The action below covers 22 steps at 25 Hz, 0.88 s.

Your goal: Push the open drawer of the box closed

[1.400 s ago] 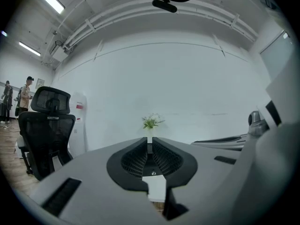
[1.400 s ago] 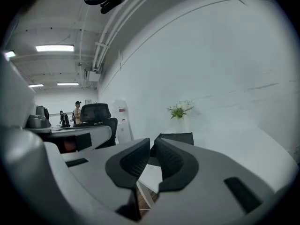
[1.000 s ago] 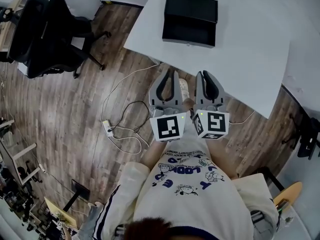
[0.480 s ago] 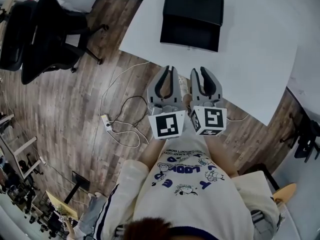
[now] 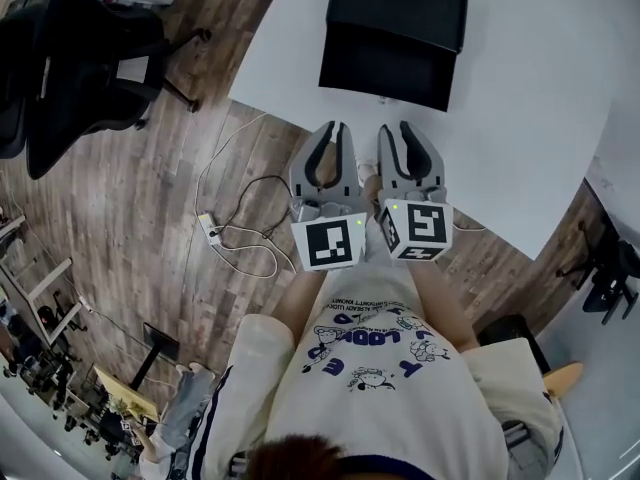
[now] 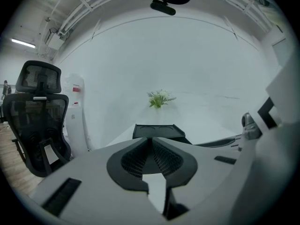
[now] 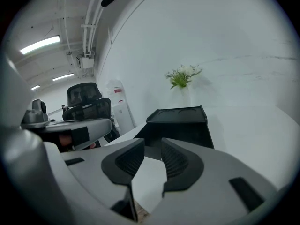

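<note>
Head view: black box (image 5: 395, 30) on white counter (image 5: 520, 98), far beyond my grippers. My left gripper (image 5: 334, 133) closed, empty. My right gripper (image 5: 397, 133) jaws opening, nothing between.

— What does the box (image 5: 395, 33) look like it's made of?
— Matt black, smooth, hardly any shine. Plastic or coated board, I can't tell which.
— And the table (image 5: 530, 88) under it?
— A smooth white top with a flat finish (it takes a soft shadow from the box).
— The floor (image 5: 130, 238)?
— Grey-brown planks with a visible wood grain, matt rather than polished.
— The chair (image 5: 80, 78)?
— Black; the back looks like mesh cloth on a plastic frame.
— And the shirt (image 5: 380, 398)?
— Soft white cloth with dark blue print.
</note>
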Available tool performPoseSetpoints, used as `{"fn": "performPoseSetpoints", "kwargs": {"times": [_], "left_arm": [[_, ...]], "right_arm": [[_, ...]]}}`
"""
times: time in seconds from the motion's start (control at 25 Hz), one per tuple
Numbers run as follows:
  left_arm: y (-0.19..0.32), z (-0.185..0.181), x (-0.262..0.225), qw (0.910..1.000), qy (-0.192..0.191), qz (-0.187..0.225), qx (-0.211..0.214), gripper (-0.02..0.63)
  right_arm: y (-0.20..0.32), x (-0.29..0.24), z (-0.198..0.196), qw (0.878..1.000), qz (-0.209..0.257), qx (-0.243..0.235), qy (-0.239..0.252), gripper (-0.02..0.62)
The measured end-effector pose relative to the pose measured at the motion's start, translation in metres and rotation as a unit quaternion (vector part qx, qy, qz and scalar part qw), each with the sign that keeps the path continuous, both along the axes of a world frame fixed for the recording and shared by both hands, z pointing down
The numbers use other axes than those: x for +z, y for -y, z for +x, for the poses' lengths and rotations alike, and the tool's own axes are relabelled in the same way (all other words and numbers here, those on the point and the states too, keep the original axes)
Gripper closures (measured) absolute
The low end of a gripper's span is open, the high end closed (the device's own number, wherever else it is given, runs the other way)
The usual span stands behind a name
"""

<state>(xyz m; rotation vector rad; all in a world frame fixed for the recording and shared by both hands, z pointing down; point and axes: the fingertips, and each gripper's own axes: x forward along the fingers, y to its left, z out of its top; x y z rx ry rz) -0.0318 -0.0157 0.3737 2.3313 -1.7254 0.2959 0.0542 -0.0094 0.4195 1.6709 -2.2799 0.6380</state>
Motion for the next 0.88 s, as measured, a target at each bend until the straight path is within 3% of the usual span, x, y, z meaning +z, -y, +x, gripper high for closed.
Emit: {"fn": "performPoseSetpoints", "kwargs": {"times": [0.88], "left_arm": [[0.033, -0.017, 0.064, 0.9985, 0.015, -0.05, -0.015, 0.565]], "right_arm": [[0.035, 0.087, 0.001, 0.997, -0.082, 0.008, -0.007, 0.459]]}}
